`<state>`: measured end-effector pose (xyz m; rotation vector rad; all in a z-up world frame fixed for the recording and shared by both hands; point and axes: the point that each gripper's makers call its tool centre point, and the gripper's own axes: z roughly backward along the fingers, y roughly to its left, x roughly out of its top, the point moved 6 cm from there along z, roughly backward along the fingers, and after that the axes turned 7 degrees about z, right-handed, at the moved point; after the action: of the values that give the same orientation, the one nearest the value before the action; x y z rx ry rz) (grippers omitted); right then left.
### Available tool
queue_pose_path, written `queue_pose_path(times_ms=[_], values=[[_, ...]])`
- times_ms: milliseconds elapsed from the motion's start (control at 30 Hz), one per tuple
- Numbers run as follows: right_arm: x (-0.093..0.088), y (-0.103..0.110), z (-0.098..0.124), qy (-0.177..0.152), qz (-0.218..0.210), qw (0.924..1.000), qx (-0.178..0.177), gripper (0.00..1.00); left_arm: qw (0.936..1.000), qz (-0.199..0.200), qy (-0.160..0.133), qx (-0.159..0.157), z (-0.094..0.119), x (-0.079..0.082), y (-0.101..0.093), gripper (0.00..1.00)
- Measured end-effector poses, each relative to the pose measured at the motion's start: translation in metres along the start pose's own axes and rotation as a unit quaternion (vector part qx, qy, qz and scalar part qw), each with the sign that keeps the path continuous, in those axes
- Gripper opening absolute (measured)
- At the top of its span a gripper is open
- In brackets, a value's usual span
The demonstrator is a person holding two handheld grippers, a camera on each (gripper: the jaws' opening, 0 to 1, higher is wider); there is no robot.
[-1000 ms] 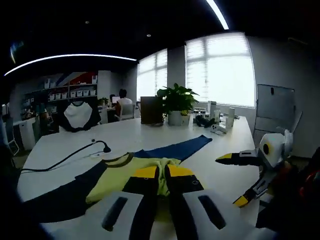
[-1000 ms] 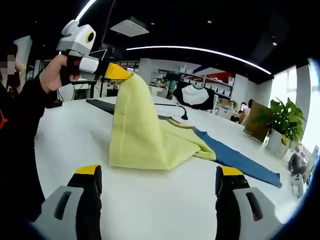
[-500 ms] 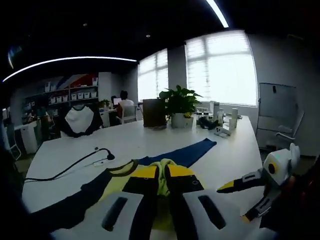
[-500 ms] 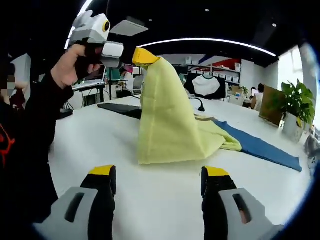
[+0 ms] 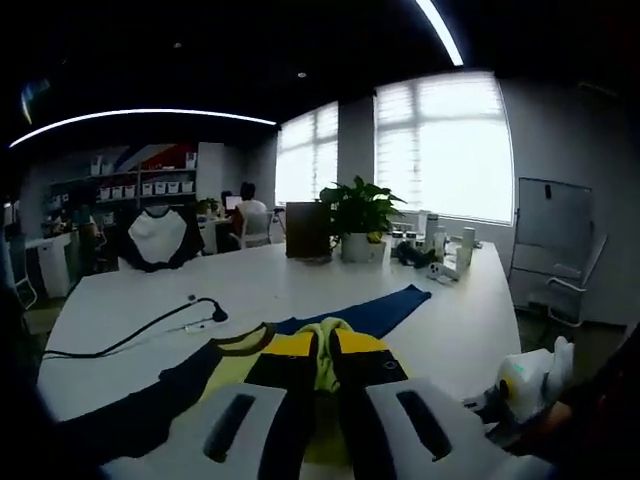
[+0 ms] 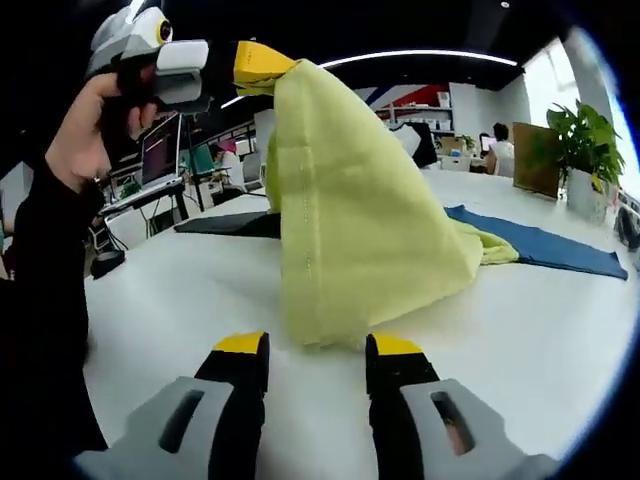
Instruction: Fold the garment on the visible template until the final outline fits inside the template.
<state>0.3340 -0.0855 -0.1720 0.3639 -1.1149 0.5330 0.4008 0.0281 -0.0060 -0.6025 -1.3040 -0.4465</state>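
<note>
Left gripper [image 6: 262, 62] clamps the soft, light garment [image 6: 360, 210] by its lifted corner; right gripper [image 6: 315, 350], jaws apart, should take its drooping lower hem

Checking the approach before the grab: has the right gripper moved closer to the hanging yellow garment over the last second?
Yes. The right gripper has closed in on the yellow garment; its hem now hangs just above the jaw tips, which have narrowed.

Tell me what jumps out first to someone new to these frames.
The yellow shirt, pulled up off the white table into a tall tent, its peak pinched in the left gripper at upper left of the right gripper view. The right gripper sits open just before the hanging hem. Behind, a blue sleeve lies flat.
</note>
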Motion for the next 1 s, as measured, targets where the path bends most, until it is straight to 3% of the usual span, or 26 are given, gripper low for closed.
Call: queue_pose_path(times_ms=[100,300,433,533,567,600,767,867,933,967,1000], values=[[0.0,-0.003,-0.005,-0.008,-0.013,0.9998,-0.009,0.27,1.0,0.007,-0.003,-0.002,0.002,-0.001,0.003,0.05],[0.002,-0.007,-0.006,-0.034,-0.04,0.9986,-0.009,0.0,0.9999,0.014,-0.005,-0.002,0.004,-0.001,0.006,0.05],[0.004,-0.014,0.001,-0.046,-0.04,0.9981,-0.008,0.0,0.9999,0.011,-0.003,0.008,0.007,-0.003,0.012,0.05],[0.008,-0.025,0.013,-0.051,0.013,0.9984,-0.02,0.0,0.9998,0.016,0.0,0.012,0.01,-0.007,0.017,0.05],[0.009,-0.026,0.017,-0.049,0.007,0.9985,-0.024,0.0,0.9997,0.018,0.002,0.015,0.012,-0.009,0.02,0.05],[0.012,-0.03,0.021,-0.049,0.038,0.9978,-0.024,0.0,0.9997,0.02,0.003,0.016,0.013,-0.01,0.021,0.05],[0.016,-0.044,0.04,-0.035,0.072,0.9956,-0.048,0.0,0.9991,0.036,0.016,0.015,0.025,-0.027,0.024,0.05],[0.02,-0.05,0.05,-0.014,0.103,0.9939,-0.037,0.0,0.9988,0.044,0.018,0.013,0.031,-0.037,0.024,0.05],[0.024,-0.041,0.055,-0.012,0.093,0.9953,0.025,0.0,0.9983,0.052,0.019,0.015,0.035,-0.043,0.026,0.05],[0.025,-0.042,0.057,0.001,0.115,0.9929,0.031,0.0,0.9982,0.053,0.021,0.019,0.037,-0.045,0.028,0.05],[0.026,-0.048,0.059,0.029,0.172,0.9846,0.013,0.0,0.9979,0.055,0.024,0.023,0.041,-0.049,0.029,0.05]])
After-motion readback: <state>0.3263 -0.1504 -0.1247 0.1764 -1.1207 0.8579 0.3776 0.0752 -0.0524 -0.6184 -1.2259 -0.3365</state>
